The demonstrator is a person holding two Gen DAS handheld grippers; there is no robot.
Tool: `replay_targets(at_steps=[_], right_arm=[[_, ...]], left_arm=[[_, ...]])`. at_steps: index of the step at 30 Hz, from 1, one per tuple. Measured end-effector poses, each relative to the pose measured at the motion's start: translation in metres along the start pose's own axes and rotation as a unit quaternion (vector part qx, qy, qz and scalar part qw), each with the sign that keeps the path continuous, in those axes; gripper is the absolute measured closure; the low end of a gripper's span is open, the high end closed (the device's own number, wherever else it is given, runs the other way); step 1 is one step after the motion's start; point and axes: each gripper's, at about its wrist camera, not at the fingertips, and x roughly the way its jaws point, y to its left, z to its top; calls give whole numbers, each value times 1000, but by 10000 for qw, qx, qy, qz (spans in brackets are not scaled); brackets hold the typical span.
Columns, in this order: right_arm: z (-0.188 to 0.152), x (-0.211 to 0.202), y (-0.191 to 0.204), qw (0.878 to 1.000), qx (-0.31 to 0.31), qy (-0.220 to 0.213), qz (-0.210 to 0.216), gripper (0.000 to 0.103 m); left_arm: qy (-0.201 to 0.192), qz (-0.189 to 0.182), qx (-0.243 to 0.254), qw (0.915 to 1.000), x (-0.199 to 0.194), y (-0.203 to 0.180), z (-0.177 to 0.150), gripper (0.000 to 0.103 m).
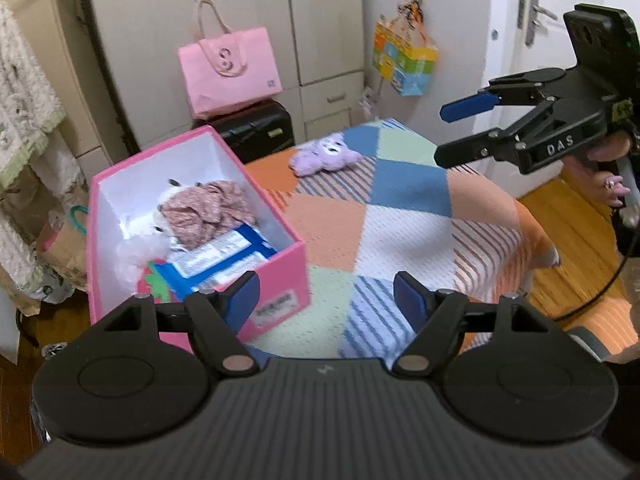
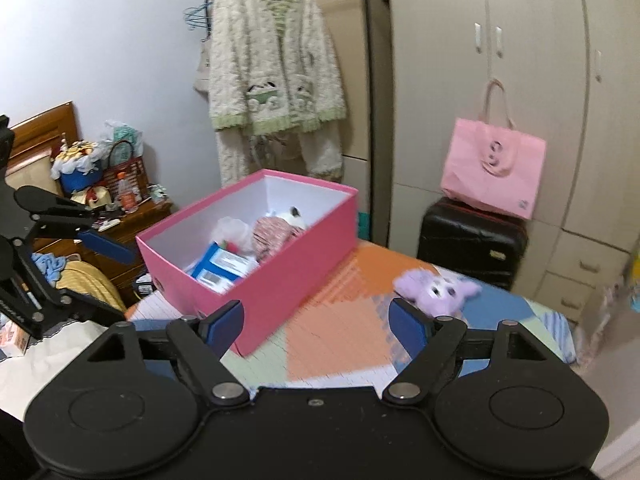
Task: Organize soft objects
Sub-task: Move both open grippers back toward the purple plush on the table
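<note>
1. Plainly, the purple plush toy (image 2: 438, 289) is the one soft thing outside the pink box (image 1: 280, 276); it lies on the patchwork cover (image 1: 400, 232) beyond the box's far corner, well apart from it.
2. The right gripper (image 2: 316, 322), jaws spread and empty, is likely the nearer one: seen from its wrist, the toy sits just past its right fingertip (image 2: 404, 320).
3. The left gripper (image 1: 326, 296), also spread and empty, hovers at the box's near corner, farther from the toy.
4. The toy's long axis runs roughly parallel to the box's short end.
</note>
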Motion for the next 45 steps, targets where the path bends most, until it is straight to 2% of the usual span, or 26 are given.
replay_targets(at_steps=[6, 15, 17, 20, 22, 29, 32, 34, 38, 41, 45], right_arm=[[-21, -7, -20, 9999, 25, 20, -134, 16], [-40, -1, -37, 9987, -271, 87, -416, 10], [-44, 5, -41, 9982, -308, 68, -510, 9], [-46, 21, -48, 9945, -355, 32, -980, 8], [-47, 28, -54, 9928, -429, 4, -1117, 8], [-50, 51, -88, 9957, -285, -204, -852, 8], [-48, 64, -97, 9963, -417, -256, -712, 8], [-47, 70, -100, 9952, -499, -337, -776, 8], [-40, 87, -111, 9970, -308, -242, -667, 8], [-36, 104, -112, 9968, -408, -126, -675, 8], [-28, 131, -112, 9980, -292, -110, -554, 8]], left_arm=[[177, -182, 164, 9995, 22, -23, 6, 24], [389, -609, -17, 9974, 69, -36, 19, 23], [350, -707, -125, 9968, 78, -38, 25, 17], [137, -894, -495, 9947, 89, -39, 37, 16], [-18, -971, -659, 9931, 95, -38, 44, 15], [-363, -785, -1230, 9886, 129, -20, 68, 12], [-437, -858, -1640, 9817, 150, -6, 75, 12], [-539, -906, -1937, 9754, 163, 6, 75, 12], [-594, -903, -2246, 9684, 188, 15, 80, 12], [-738, -756, -2393, 9652, 203, 19, 82, 13], [-895, -250, -2486, 9641, 222, 23, 85, 14]])
